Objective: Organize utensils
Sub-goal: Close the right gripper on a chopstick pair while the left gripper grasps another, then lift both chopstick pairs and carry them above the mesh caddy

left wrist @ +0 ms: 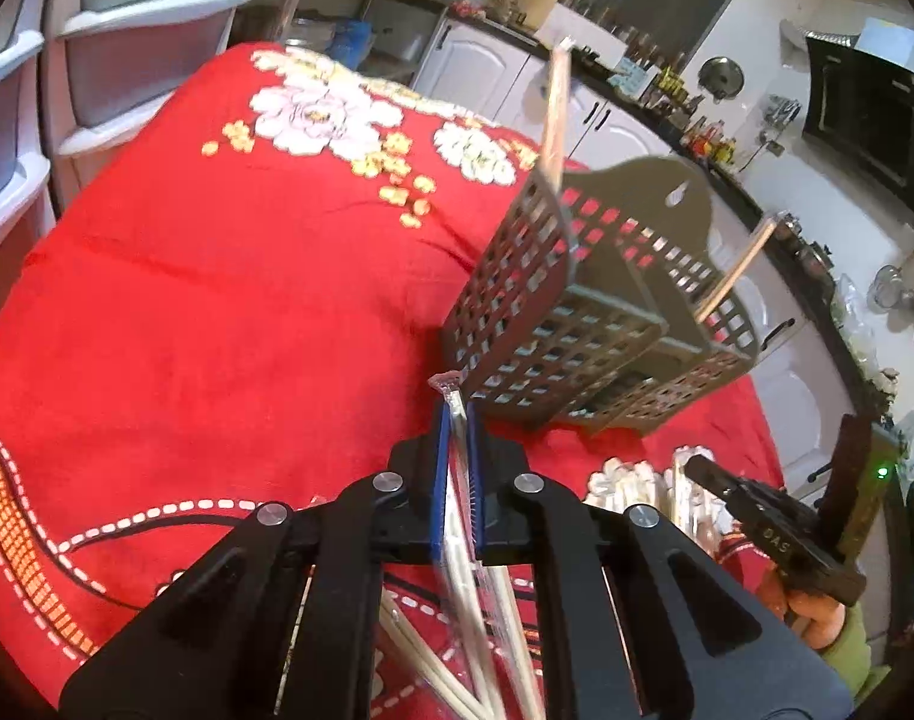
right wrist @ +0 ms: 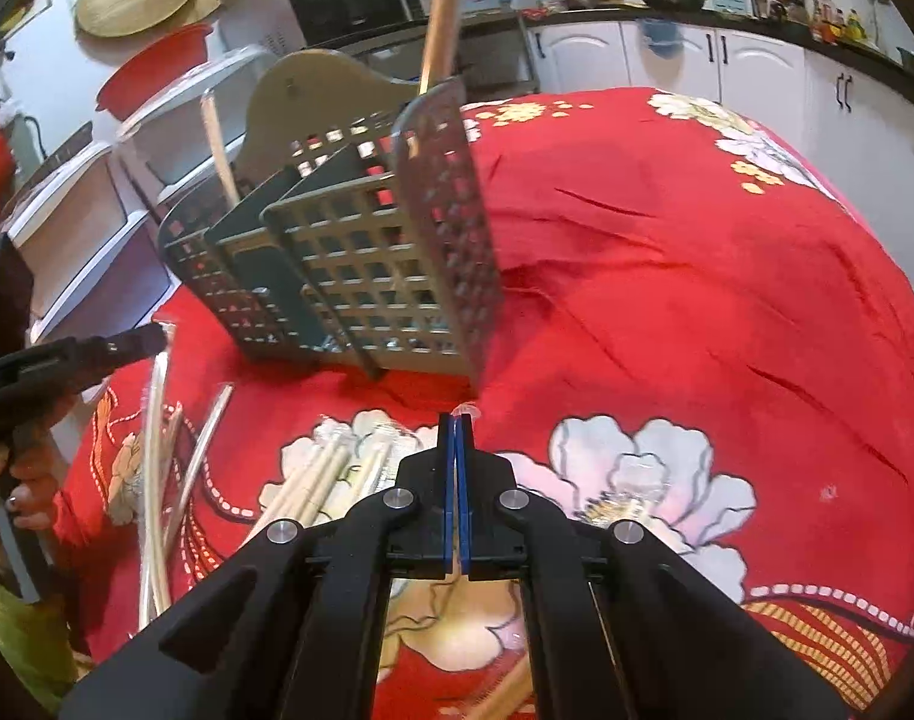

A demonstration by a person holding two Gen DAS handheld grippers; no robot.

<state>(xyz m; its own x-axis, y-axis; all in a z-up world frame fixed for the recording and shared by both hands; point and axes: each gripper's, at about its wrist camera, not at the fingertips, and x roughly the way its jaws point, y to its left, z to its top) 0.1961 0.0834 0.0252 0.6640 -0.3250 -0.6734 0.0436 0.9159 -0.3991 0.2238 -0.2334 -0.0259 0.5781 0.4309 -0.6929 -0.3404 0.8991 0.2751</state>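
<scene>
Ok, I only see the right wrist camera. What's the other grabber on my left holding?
Observer: The left gripper is shut on wrapped chopsticks in a clear sleeve.
Operator: Is it close to the basket?
Observer: Yes. The sleeve tip pokes out beside the bottom corner of the basket. I can't tell if they touch.
Operator: Any more sticks there?
Observer: Loose chopsticks show below that gripper, over the red cloth.

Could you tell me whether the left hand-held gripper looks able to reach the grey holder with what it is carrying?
Probably yes. The left hand-held gripper is shut on wrapped chopsticks just in front of the holder, with only bare red cloth between. The holder's top is open, though two chopsticks already stand inside.
</scene>
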